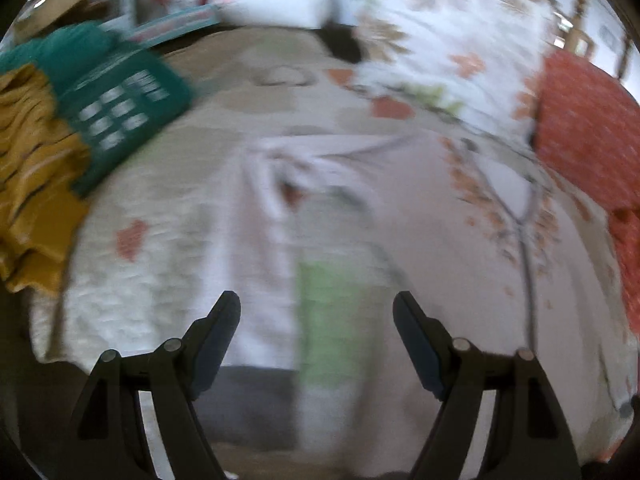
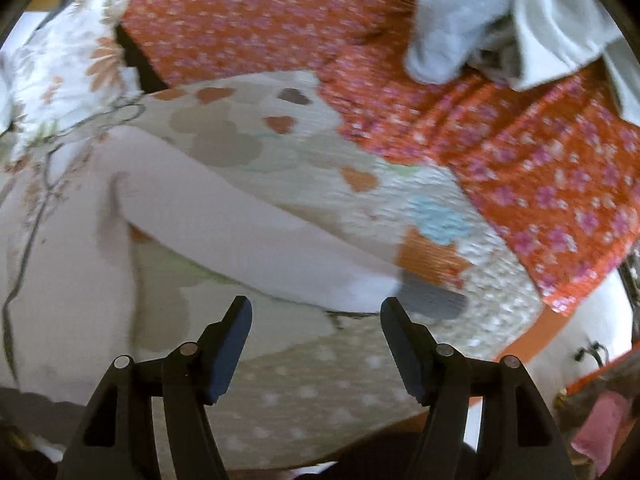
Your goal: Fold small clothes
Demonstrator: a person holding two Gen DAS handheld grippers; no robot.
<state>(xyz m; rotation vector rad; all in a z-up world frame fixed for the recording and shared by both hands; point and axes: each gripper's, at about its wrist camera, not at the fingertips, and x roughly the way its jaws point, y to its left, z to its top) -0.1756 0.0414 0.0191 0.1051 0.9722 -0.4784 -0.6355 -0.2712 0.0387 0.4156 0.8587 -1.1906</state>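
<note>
— Left wrist view? 
— Left gripper (image 1: 317, 308) spread, empty, above the pale pink garment (image 1: 420, 208) lying mid-bedspread (image 1: 132, 304).
— Right wrist view? 
— Right gripper (image 2: 316, 314) spread too, near its gray cuff (image 2: 434, 298). Probably between folds; next, pinch an edge.

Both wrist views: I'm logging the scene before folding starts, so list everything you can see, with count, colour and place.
Pale garment: one, pinkish white, spread on the quilt ahead of both grippers.
Quilt: one, cream with coloured patches, under the garment.
Floral pillow: one, white with orange flowers, at the far side.
Orange cloth: orange with pink flowers, to the right; count unclear.
Grey clothes: small pile, far right.
Green garment: one, teal with white print, far left.
Mustard garment: one, yellow, left edge.
Left gripper: open, empty.
Right gripper: open, empty.
</note>
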